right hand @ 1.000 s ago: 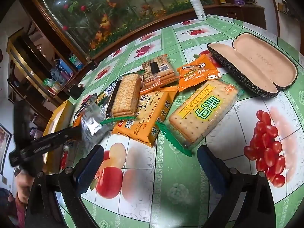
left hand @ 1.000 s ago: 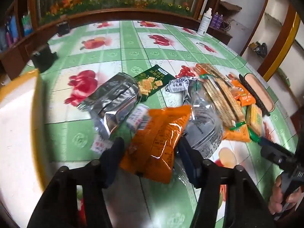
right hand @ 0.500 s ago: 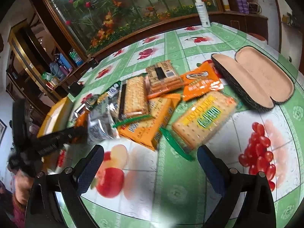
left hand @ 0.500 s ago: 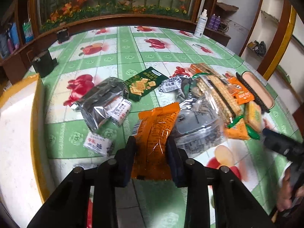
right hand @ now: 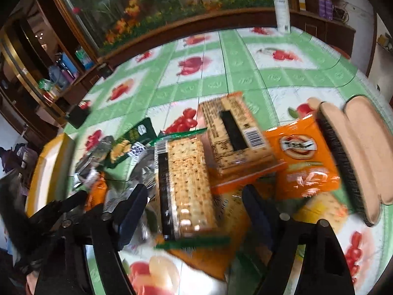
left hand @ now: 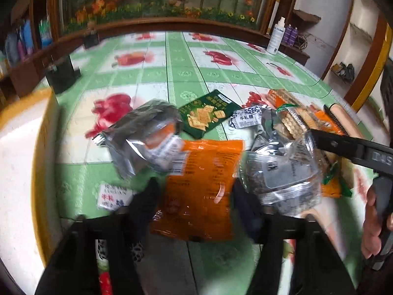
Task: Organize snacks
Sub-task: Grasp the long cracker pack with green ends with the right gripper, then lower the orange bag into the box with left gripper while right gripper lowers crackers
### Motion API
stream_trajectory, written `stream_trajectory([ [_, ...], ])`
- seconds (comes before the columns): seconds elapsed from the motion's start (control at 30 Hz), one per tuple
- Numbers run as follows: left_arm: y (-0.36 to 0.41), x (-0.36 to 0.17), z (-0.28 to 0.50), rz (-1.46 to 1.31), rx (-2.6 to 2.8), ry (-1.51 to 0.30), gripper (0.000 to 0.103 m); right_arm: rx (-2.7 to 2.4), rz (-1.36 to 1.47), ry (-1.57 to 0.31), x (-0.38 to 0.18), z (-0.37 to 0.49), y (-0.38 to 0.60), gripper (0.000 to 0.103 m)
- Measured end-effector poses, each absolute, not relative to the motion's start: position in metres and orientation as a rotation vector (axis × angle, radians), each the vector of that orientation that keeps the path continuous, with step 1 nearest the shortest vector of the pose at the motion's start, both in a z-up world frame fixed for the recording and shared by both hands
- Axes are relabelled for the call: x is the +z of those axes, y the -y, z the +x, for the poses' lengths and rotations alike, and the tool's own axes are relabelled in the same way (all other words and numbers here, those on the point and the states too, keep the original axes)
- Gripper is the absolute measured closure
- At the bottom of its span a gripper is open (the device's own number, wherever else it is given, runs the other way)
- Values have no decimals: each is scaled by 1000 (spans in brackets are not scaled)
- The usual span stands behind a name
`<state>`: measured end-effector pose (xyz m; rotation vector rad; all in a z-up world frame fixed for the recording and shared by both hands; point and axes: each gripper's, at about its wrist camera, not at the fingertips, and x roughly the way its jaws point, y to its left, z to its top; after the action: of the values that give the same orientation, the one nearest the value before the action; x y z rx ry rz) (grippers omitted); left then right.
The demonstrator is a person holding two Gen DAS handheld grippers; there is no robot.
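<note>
1. Readable writing: only a barcode on the tan pack, upper centre; the rest blurs.
2. Left gripper fingers, just reopening, flank the orange bag, bottom centre; contact unclear.
3. Right gripper fingers, wide but closing, straddle the cracker pack, untouched.

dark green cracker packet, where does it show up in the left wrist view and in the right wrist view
Left wrist view: the dark green cracker packet lies flat at upper centre, beyond the orange snack bag that sits between the left tongs.
Right wrist view: the packet is at middle left, partly hidden by other wrappers, left of the long cracker sleeve.
Shared landmark: the white spray bottle at the table's far edge.
</note>
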<state>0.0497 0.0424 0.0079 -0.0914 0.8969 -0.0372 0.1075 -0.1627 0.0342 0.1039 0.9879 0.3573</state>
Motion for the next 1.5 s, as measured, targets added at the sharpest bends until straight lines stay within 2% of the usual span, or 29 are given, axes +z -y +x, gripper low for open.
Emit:
stream_trajectory([
  [0.03, -40, 7, 49, -72, -27, -884, 53, 335, 67, -987, 30, 109, 159, 21],
  [0.13, -40, 9, 48, -101, -56, -865, 60, 343, 7, -966, 23, 108, 152, 32],
  [0.17, -42, 9, 49, -118, -65, -860, 61, 350, -6, -947, 23, 106, 151, 54],
  [0.6, -56, 35, 31, -193, -115, -706, 62, 481, 83, -790, 53, 85, 154, 53],
  [1.03, -48, 40, 23, -119, -87, -645, 62, 601, 114, -801, 54, 68, 137, 53],
  [1.33, -36, 61, -11, -236, -16, -637, 62, 680, 113, -817, 50, 54, 131, 53],
  [1.5, -56, 77, -30, -297, -11, -613, 62, 693, 115, -775, 58, 46, 133, 53],
])
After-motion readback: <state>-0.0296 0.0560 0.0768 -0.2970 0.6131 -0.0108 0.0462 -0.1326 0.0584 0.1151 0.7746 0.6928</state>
